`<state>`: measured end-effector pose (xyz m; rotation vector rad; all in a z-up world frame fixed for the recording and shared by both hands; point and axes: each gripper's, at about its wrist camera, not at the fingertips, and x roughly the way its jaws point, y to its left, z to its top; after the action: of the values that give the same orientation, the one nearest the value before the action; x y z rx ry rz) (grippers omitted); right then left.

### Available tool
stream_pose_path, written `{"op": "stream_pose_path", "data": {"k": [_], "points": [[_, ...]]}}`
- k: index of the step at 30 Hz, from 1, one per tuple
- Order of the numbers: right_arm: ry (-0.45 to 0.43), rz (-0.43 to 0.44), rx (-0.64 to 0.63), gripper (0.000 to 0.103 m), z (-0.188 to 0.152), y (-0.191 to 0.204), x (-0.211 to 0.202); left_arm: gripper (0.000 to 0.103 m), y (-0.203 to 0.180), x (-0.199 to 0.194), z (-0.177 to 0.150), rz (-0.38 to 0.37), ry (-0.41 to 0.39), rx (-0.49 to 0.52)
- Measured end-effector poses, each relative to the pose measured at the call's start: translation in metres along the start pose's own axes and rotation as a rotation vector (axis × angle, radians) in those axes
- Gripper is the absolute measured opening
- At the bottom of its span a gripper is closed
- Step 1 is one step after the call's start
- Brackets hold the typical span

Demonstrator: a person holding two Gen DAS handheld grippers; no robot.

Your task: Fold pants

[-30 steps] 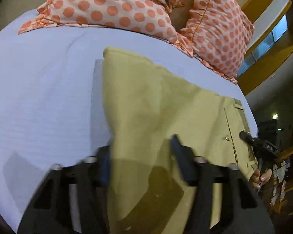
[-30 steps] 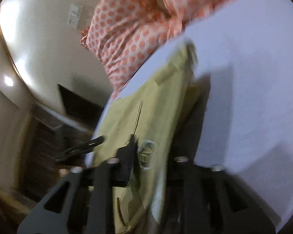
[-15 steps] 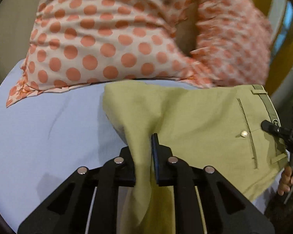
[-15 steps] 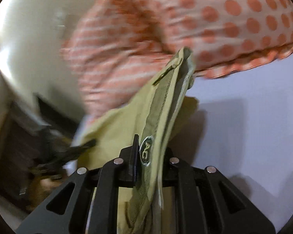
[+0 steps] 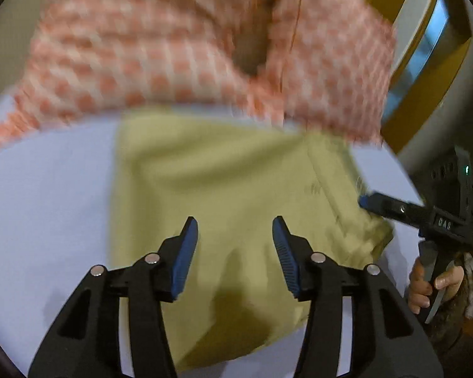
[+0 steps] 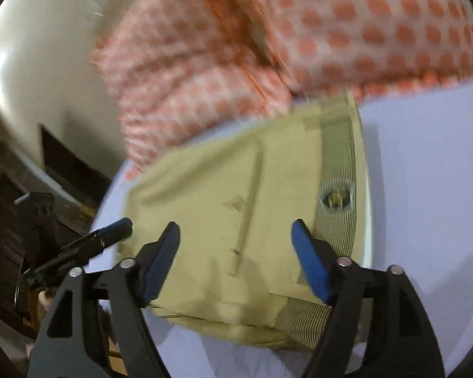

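My left hand-held gripper (image 5: 235,230) stands with fingers apart, holding nothing; my right hand-held gripper (image 6: 235,233) likewise. Both hover above the pants (image 5: 224,189), folded flat on the bed (image 5: 47,208), just beside the dotted pillows (image 6: 362,31).

Pants (image 5: 224,189): plain olive-yellow, waistband lining (image 6: 339,170) finely striped. Bed sheet (image 5: 47,195): pale lavender-blue, unpatterned. Pillows (image 6: 362,31): white ground, orange polka dots noted. Left gripper (image 5: 235,231) and right gripper (image 6: 235,233): black, with blue pads (image 5: 184,261).
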<state>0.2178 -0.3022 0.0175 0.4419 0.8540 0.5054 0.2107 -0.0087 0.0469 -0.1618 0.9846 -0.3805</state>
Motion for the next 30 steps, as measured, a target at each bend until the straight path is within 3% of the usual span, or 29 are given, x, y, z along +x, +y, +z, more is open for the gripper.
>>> {"op": "stream_pose_path", "data": {"k": [1, 3, 5, 6, 7, 9, 11, 12, 15, 19, 28, 30], "points": [[0.013, -0.004, 0.033, 0.077, -0.002, -0.007, 0.008, 0.050, 0.003, 0.017, -0.001, 0.017, 0.044, -0.023], [-0.009, 0.039, 0.058, 0.077, -0.003, -0.013, 0.008, 0.051, 0.000, 0.018, -0.001, 0.050, -0.010, 0.007], [-0.012, 0.004, 0.055, 0.077, -0.009, -0.010, -0.002, 0.052, -0.004, 0.012, -0.006, 0.077, -0.001, 0.006], [-0.031, -0.035, 0.035, 0.079, -0.015, -0.006, -0.013, 0.060, -0.007, 0.004, -0.012, 0.094, -0.013, 0.016], [-0.048, -0.075, 0.008, 0.083, -0.019, 0.002, -0.020, 0.075, -0.011, -0.005, -0.018, 0.127, -0.026, 0.035], [-0.098, -0.146, -0.059, 0.097, -0.039, 0.020, -0.041, 0.092, -0.022, -0.027, -0.041, 0.252, -0.073, 0.079], [-0.150, -0.219, -0.116, 0.102, -0.066, 0.036, -0.057, 0.098, -0.030, -0.047, -0.073, 0.357, -0.118, 0.111], [-0.160, -0.247, -0.140, 0.102, -0.079, 0.043, -0.058, 0.099, -0.031, -0.055, -0.084, 0.371, -0.120, 0.109], [-0.149, -0.326, -0.208, 0.102, -0.112, 0.062, -0.050, 0.099, -0.027, -0.060, -0.112, 0.347, -0.082, 0.068], [-0.140, -0.399, -0.277, 0.102, -0.137, 0.080, -0.031, 0.099, -0.023, -0.047, -0.126, 0.368, -0.045, 0.036], [-0.058, -0.515, -0.294, 0.102, -0.153, 0.084, -0.003, 0.101, -0.020, -0.041, -0.132, 0.365, -0.043, 0.038], [-0.080, -0.518, -0.292, 0.102, -0.158, 0.084, -0.004, 0.101, -0.020, -0.042, -0.132, 0.361, -0.047, 0.041]]}}
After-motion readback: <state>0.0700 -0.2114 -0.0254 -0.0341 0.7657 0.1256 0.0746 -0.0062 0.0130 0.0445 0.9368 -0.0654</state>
